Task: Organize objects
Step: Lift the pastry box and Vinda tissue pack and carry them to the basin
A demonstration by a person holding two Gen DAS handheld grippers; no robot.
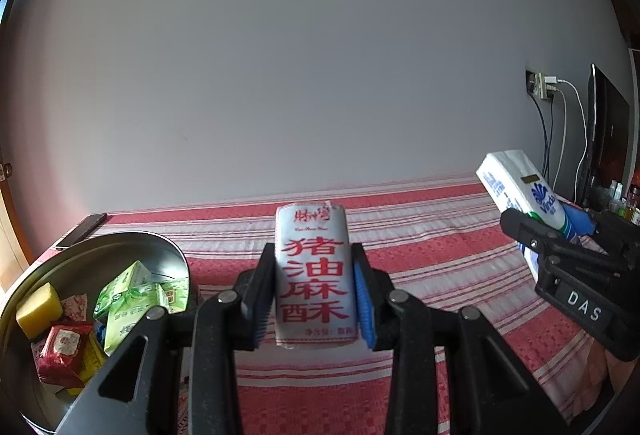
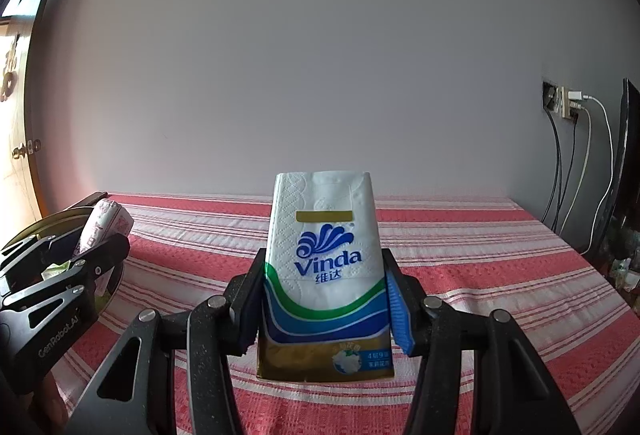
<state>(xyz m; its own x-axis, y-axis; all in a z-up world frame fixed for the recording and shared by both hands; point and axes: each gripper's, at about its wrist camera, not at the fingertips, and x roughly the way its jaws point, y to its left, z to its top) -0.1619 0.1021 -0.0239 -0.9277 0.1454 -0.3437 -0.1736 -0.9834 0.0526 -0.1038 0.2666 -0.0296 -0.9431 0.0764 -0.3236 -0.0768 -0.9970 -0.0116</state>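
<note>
My left gripper (image 1: 314,275) is shut on a white snack packet with red Chinese characters (image 1: 314,275), held upright above the red-striped cloth. In the right wrist view the left gripper (image 2: 100,239) shows at the left with the same packet (image 2: 105,223) over the bowl. My right gripper (image 2: 324,287) is shut on a Vinda tissue pack (image 2: 324,267), held upright above the cloth. In the left wrist view the right gripper (image 1: 556,231) shows at the right with the tissue pack (image 1: 520,191).
A metal bowl (image 1: 160,247) at the left holds green packets (image 1: 128,291), a yellow sponge (image 1: 38,309) and red packets (image 1: 62,351). A red-and-white striped cloth (image 2: 480,255) covers the surface. A phone (image 1: 82,231) lies at the back left. A wall socket with cables (image 2: 568,103) and a dark screen (image 2: 628,155) are at the right.
</note>
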